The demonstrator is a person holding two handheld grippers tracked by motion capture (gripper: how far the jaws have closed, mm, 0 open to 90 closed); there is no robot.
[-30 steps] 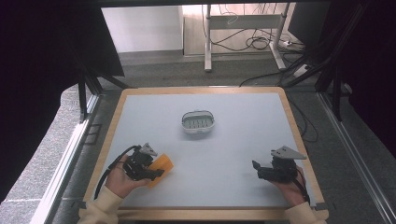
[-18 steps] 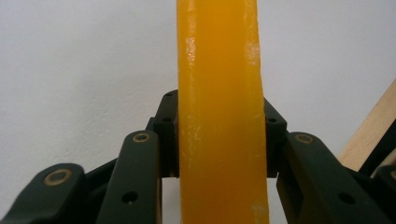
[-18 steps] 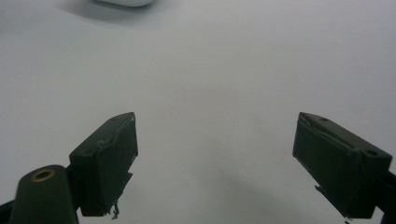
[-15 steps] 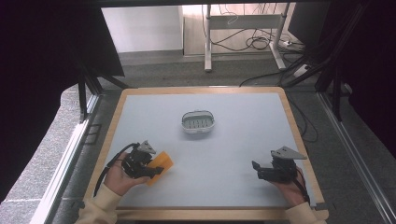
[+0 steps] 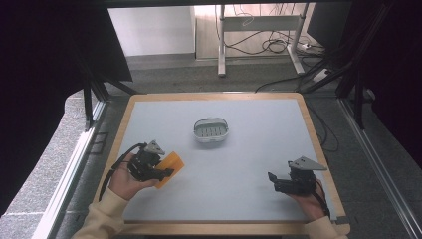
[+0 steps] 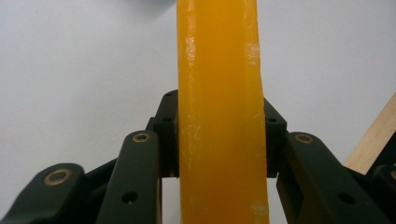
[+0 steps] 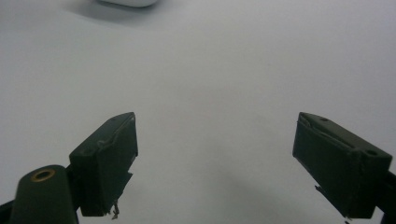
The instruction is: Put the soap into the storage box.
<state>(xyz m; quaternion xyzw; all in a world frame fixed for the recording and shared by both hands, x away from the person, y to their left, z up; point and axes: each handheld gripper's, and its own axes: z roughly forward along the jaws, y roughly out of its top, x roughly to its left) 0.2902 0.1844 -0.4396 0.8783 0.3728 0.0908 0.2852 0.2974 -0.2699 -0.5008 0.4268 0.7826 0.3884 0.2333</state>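
Observation:
An orange bar of soap (image 5: 171, 166) is clamped between the jaws of my left gripper (image 5: 161, 173) at the table's front left, lifted a little off the surface. In the left gripper view the orange bar (image 6: 219, 112) runs upright between the two black jaws, which press on both its sides. A white soap dish (image 5: 211, 131) with a slotted floor stands near the middle of the table, beyond and to the right of the bar. My right gripper (image 5: 271, 179) rests low at the front right, its jaws spread wide with nothing between the pads (image 7: 109, 158).
The grey table top (image 5: 259, 144) has a raised wooden rim (image 5: 318, 144). A corner of the white dish (image 7: 126, 2) lies far ahead of the right gripper. Black frame posts and cables stand beyond the table's far edge.
My left gripper has risen slightly with the orange bar still in its jaws. The right gripper has stayed where it was.

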